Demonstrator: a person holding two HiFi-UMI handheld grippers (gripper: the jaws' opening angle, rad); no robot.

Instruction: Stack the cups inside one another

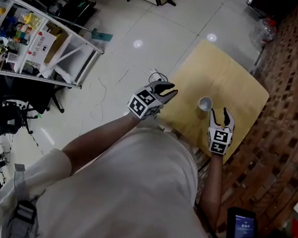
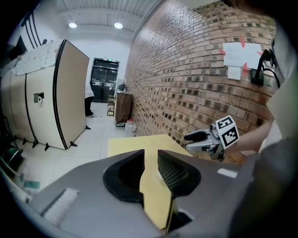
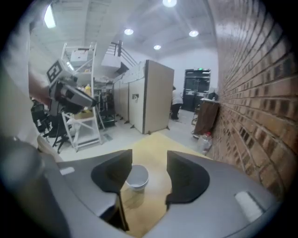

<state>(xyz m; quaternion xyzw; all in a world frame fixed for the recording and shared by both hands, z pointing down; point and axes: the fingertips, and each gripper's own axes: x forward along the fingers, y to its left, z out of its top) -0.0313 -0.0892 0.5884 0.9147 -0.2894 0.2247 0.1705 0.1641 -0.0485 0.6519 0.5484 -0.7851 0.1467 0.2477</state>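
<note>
A single white cup stack (image 1: 205,103) stands upright on the pale wooden table (image 1: 225,71). My right gripper (image 1: 220,115) hovers just behind it, open, with nothing between its fingers. In the right gripper view the cup (image 3: 137,177) sits on the table (image 3: 158,144) a little beyond and below the open right gripper (image 3: 149,160), nearer the left finger. My left gripper (image 1: 166,91) is over the table's left edge, apart from the cup. In the left gripper view the left gripper (image 2: 150,155) shows a narrow empty gap with only table (image 2: 139,142) behind it, and the right gripper (image 2: 200,138) is off to the right.
A brick wall (image 1: 296,107) runs along the table's right side. A white shelf rack (image 1: 40,38) with boxes stands at the left. A plastic bottle (image 1: 265,29) sits on the floor beyond the table. A small screen (image 1: 243,227) glows at lower right. A beige partition (image 3: 156,95) stands farther off.
</note>
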